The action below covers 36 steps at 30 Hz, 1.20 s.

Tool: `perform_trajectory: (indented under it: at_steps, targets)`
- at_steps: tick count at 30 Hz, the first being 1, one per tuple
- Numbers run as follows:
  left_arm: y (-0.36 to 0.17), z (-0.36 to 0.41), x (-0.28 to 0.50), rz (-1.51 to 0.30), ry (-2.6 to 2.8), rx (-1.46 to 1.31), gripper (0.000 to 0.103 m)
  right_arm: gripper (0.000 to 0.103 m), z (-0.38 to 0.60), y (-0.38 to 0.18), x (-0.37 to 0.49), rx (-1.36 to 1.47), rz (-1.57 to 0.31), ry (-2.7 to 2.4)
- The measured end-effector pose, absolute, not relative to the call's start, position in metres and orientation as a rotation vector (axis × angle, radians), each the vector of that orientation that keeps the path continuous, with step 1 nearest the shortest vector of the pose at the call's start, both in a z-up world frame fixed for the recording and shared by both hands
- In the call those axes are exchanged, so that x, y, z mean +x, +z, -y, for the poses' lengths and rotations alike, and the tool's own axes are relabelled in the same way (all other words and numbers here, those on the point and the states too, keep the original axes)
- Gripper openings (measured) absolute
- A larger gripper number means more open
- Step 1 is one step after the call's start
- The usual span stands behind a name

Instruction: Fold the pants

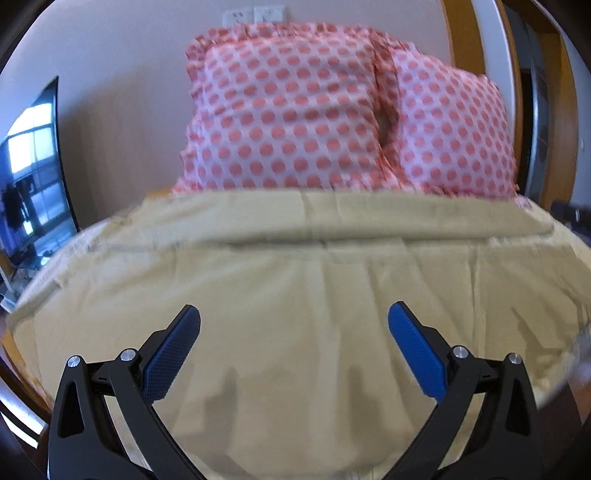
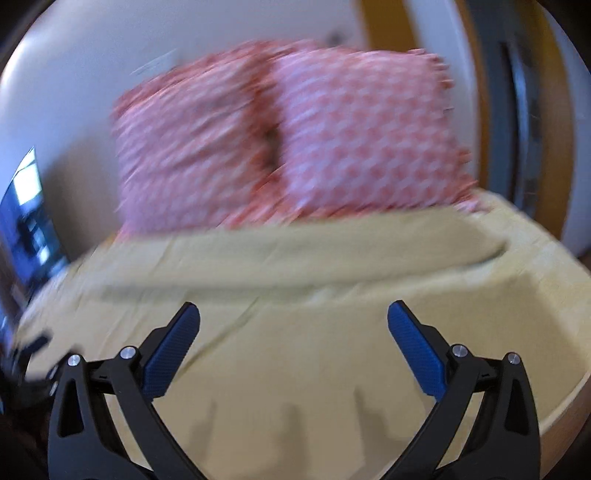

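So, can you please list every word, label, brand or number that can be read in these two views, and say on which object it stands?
No text can be read in either view.
The wall plates above the polka-dot pillows have marks too small to read.
The dark screen at left shows only reflections.
The tan fabric and both grippers, left gripper and right gripper, carry no lettering.

**A bedroom in daylight**

We see a bed [image 1: 295, 295] under a tan cover, two pink dotted pillows [image 1: 288, 110] propped against a pale wall [image 1: 122, 92]. A dark screen [image 1: 33, 166] at left reflects bright windows. Wooden door trim [image 1: 458, 33] rises at right, beside wall sockets [image 1: 255, 14].
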<state>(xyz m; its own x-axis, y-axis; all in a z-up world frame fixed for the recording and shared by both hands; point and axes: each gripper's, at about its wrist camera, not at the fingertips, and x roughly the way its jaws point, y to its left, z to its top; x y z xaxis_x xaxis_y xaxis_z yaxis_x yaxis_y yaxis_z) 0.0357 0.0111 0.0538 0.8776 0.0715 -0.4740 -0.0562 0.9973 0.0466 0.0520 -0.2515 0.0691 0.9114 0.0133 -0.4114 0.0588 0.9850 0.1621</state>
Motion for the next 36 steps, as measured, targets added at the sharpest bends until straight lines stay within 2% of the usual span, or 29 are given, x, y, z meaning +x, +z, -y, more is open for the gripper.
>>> perform_trajectory:
  at_steps: [4,5,6,8,11,16,22,24,25,26,29,36]
  targets:
    - [0.073,-0.016,0.063,-0.465,0.1,0.002,0.102,0.101,0.321,0.1,0.131,0.222,-0.446,-0.284]
    - [0.077,-0.019,0.075,-0.466,0.114,-0.005,0.102,0.098,0.334,0.1,0.15,0.22,-0.463,-0.333]
    - [0.078,-0.021,0.083,-0.469,0.125,-0.011,0.102,0.092,0.351,0.1,0.179,0.22,-0.491,-0.38]
    - [0.077,-0.026,0.099,-0.488,0.143,-0.029,0.102,0.067,0.375,0.092,0.229,0.242,-0.567,-0.434]
    - [0.066,-0.037,0.122,-0.614,0.089,-0.113,0.102,0.051,0.41,0.073,0.288,0.338,-0.682,-0.484]
    - [0.061,-0.05,0.125,-0.625,0.081,-0.205,0.102,0.049,0.458,0.039,0.344,0.521,-0.769,-0.623]
    - [0.05,-0.056,0.137,-0.698,0.034,-0.272,0.102,0.051,0.468,0.021,0.378,0.476,-0.817,-0.721]
    - [0.046,-0.059,0.14,-0.718,0.03,-0.296,0.102,0.048,0.467,0.017,0.383,0.393,-0.826,-0.739]
    - [0.045,-0.062,0.141,-0.722,0.029,-0.314,0.102,0.039,0.465,0.015,0.381,0.363,-0.817,-0.729]
    - [0.044,-0.064,0.141,-0.722,0.027,-0.332,0.102,0.02,0.465,0.014,0.377,0.358,-0.808,-0.724]
    - [0.041,-0.07,0.141,-0.725,0.026,-0.374,0.102,0.005,0.477,0.011,0.349,0.471,-0.754,-0.649]
    - [0.042,-0.076,0.137,-0.702,0.027,-0.41,0.102,0.004,0.475,0.024,0.212,0.738,-0.462,-0.35]
